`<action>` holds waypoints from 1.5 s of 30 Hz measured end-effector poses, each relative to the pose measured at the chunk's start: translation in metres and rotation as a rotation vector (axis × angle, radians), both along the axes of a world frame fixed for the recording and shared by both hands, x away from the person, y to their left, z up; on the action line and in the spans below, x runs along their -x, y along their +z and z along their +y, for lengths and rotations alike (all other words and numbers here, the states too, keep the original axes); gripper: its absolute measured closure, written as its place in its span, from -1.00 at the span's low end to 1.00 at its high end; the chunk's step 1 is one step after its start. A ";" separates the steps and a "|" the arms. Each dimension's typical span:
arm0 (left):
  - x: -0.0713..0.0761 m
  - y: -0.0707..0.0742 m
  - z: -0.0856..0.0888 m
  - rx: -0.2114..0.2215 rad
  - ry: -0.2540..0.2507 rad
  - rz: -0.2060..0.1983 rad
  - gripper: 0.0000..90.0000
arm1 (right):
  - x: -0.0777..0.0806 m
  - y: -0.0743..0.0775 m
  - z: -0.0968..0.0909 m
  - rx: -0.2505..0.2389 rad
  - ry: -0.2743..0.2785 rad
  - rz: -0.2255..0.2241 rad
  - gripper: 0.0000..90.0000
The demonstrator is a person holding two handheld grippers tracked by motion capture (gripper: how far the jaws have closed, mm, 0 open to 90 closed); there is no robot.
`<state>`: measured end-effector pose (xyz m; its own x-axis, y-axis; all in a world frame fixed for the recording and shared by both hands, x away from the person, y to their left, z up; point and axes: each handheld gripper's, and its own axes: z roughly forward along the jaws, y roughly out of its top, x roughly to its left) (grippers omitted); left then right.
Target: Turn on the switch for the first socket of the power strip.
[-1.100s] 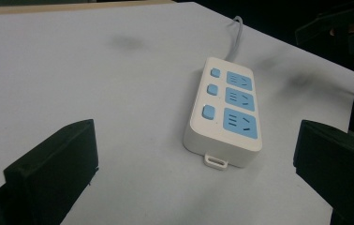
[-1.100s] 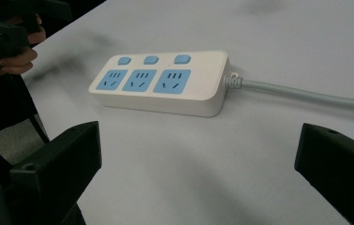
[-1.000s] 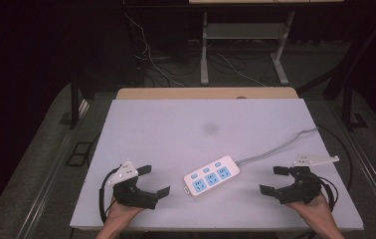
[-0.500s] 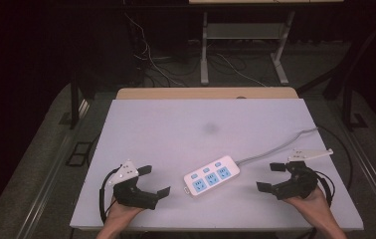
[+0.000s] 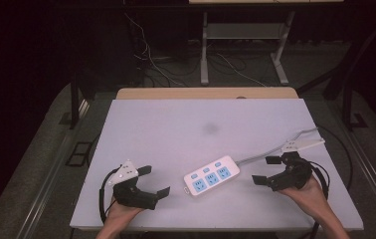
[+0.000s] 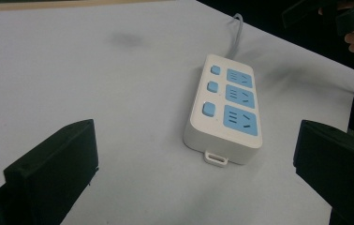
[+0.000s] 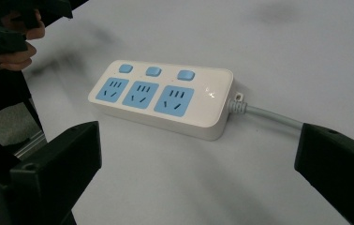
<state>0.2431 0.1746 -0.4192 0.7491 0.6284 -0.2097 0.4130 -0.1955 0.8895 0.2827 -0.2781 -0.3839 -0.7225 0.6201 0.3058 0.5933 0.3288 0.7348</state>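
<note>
Power strip (image 5: pixel 212 176) lying flat on the table (image 5: pixel 176 134), toward the near edge and a little right of centre, long axis running from about 8 o'clock to 2 o'clock in the high view. Left gripper (image 5: pixel 152 182) sits at the strip's 9 o'clock, right gripper (image 5: pixel 267 170) at its 3 o'clock; both are near it but apart from it, fingers spread wide and holding nothing. Each gripper view looks along its own fingers (image 6: pixel 53 164) (image 7: pixel 58 159) at the strip lying between them.

Judged step: closing in on the strip from either end. To do it well, the fingers would best straddle the narrow width of the body, not its length, and press on the plain side walls, keeping off the buttons and sockets. The right gripper should stay clear of the cord (image 5: pixel 270 152), which leaves the strip's far end toward 2 o'clock and could drag or pivot the body when lifted.

Body: white glossy plastic, a rounded-corner slab, smooth and likely slippery under hard pads. Three blue socket faces in a row, three small blue rounded buttons beside them, a small hanging tab at the free end (image 6: pixel 215 158). Cord grey, round, flexible. Table top matt, pale, faintly smudged
</note>
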 end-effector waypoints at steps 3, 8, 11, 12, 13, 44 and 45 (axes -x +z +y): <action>0.000 0.000 0.000 -0.002 -0.001 -0.001 -1.00 | -0.003 0.003 0.002 0.010 0.009 -0.002 -0.99; 0.000 0.000 0.000 0.001 -0.001 0.000 -1.00 | -0.009 0.008 0.007 0.017 0.022 -0.001 -0.99; 0.000 0.000 0.000 -0.001 -0.002 -0.001 -1.00 | -0.013 0.011 0.011 0.024 0.032 -0.002 -0.99; 0.000 0.000 0.000 -0.001 -0.002 0.000 -1.00 | -0.014 0.012 0.012 0.029 0.036 -0.003 -0.99; 0.000 0.000 0.000 -0.001 -0.001 -0.001 -1.00 | -0.015 0.013 0.014 0.032 0.037 -0.001 -0.99; 0.000 0.000 0.001 0.006 0.001 0.001 -1.00 | -0.052 0.028 0.047 0.091 0.090 0.016 -0.99; 0.000 0.000 0.001 0.006 0.001 0.000 -1.00 | -0.053 0.027 0.048 0.092 0.089 0.020 -0.99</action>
<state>0.2431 0.1758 -0.4194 0.7486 0.6277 -0.2136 0.4135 -0.1900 0.8905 0.3356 -0.2300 -0.3567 -0.7705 0.5796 0.2653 0.5727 0.4466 0.6874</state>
